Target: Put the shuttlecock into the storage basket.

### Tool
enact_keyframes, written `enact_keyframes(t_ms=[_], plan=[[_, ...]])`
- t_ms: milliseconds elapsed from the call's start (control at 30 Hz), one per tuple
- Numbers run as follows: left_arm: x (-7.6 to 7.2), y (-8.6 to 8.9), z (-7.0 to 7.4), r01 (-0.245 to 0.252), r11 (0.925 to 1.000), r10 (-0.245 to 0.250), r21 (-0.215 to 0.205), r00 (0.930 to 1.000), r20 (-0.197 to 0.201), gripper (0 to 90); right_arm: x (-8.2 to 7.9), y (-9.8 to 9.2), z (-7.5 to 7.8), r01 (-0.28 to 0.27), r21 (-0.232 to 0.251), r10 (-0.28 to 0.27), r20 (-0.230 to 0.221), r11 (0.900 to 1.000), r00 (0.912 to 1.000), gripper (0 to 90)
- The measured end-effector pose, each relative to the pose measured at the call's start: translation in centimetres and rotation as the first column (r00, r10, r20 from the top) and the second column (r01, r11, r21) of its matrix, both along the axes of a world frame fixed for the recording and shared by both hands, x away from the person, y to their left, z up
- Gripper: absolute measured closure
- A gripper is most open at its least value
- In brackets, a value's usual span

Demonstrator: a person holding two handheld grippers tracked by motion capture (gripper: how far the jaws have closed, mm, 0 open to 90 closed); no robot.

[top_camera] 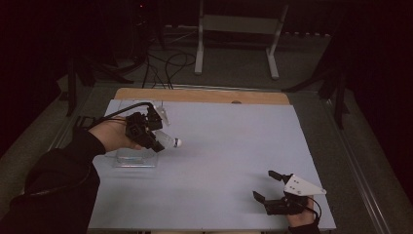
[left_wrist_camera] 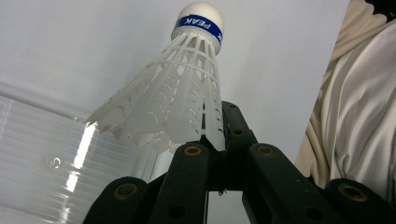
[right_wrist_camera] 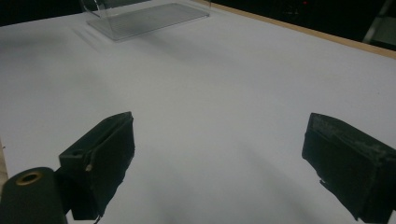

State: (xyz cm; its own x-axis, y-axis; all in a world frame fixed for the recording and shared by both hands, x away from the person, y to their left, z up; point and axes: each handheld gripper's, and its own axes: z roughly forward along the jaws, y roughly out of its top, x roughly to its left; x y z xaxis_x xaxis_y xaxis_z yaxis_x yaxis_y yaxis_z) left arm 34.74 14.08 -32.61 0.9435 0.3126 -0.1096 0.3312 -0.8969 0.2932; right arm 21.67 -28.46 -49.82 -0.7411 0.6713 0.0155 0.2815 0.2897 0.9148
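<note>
Dim room, pale tabletop (top_camera: 219,161). Left tongs (top_camera: 157,144) are already pinching the shuttlecock (left_wrist_camera: 177,98) by its skirt, up off the surface, just beside the clear plastic box (top_camera: 136,157). Right tongs (top_camera: 265,185) sit spread, holding nothing. Pickup's done I'd say, setting it down is left.

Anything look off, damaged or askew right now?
Nothing stands out. The left gripper pinches the shuttlecock by its skirt edge; the feathers look intact. The clear box sits flat.
</note>
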Motion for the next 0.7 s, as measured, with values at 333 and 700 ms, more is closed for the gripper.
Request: enact_keyframes(t_ms=[333, 700], plan=[[-0.1, 2.2, 0.7, -0.035, 0.9993, 0.035, -0.011, 0.9994, 0.008, 90.0, 0.0, 0.1, 0.0, -0.002, 0.003, 0.002, -0.002, 1.000, 1.0000, 9.5], [-0.2, 4.0, 1.0, -0.065, 0.9978, 0.065, -0.013, 0.9979, 0.009, 90.0, 0.0, 0.0, 0.0, -0.001, 0.004, 0.001, -0.003, 1.000, 1.0000, 9.6]])
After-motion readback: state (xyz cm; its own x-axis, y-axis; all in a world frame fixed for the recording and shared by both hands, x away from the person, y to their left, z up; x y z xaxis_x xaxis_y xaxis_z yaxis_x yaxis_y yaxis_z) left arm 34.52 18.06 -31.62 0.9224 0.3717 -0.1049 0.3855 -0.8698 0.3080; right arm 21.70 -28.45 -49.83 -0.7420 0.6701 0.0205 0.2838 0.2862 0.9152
